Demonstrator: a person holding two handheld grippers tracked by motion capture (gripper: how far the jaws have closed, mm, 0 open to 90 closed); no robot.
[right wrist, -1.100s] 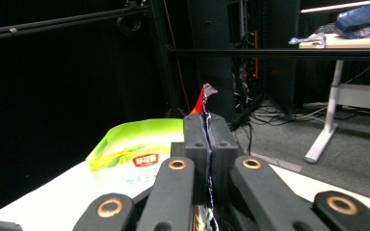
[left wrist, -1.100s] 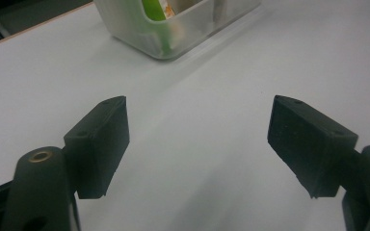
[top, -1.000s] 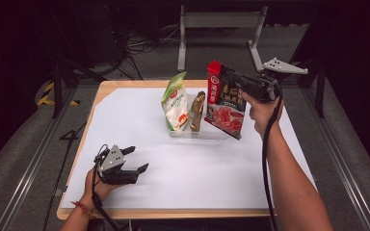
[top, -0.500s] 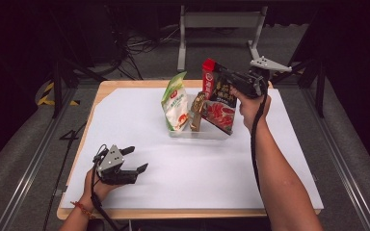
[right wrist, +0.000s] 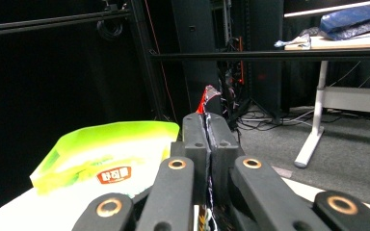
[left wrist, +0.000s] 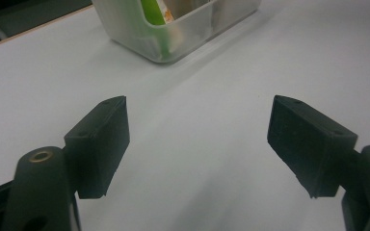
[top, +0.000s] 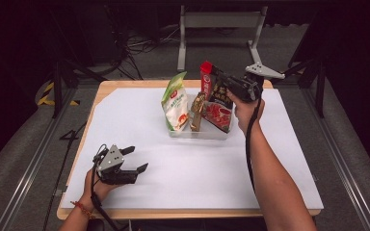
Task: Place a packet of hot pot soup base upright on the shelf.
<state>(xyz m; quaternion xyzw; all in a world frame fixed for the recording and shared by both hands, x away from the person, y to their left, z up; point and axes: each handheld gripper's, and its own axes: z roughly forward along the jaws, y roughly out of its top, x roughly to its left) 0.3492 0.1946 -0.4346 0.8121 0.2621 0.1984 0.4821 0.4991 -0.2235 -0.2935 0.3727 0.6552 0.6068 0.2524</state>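
Note:
A clear plastic bin [top: 198,133] stands at the middle back of the white table. In it are a green and white snack bag [top: 176,103], a slim gold packet [top: 197,111] and a tall dark and red packet [top: 218,107]. My right gripper [top: 220,77] is shut on that packet's upper edge; in the right gripper view the thin red edge [right wrist: 207,97] sticks up between the closed right gripper [right wrist: 206,126], with the green bag [right wrist: 107,154] to its left. My left gripper [top: 138,159] rests open near the front left, its left gripper [left wrist: 197,130] jaws wide apart over bare table, facing the bin [left wrist: 173,34].
A white sheet covers the table [top: 279,159], with a wooden rim at its edges. Metal frame rails [top: 339,154] run along both sides. Behind the table stand a grey stand [top: 221,21] and loose cables on the floor.
My right gripper has moved a little left with the dark and red packet in its grip, tilting the packet's top leftward. The left gripper has stayed still.

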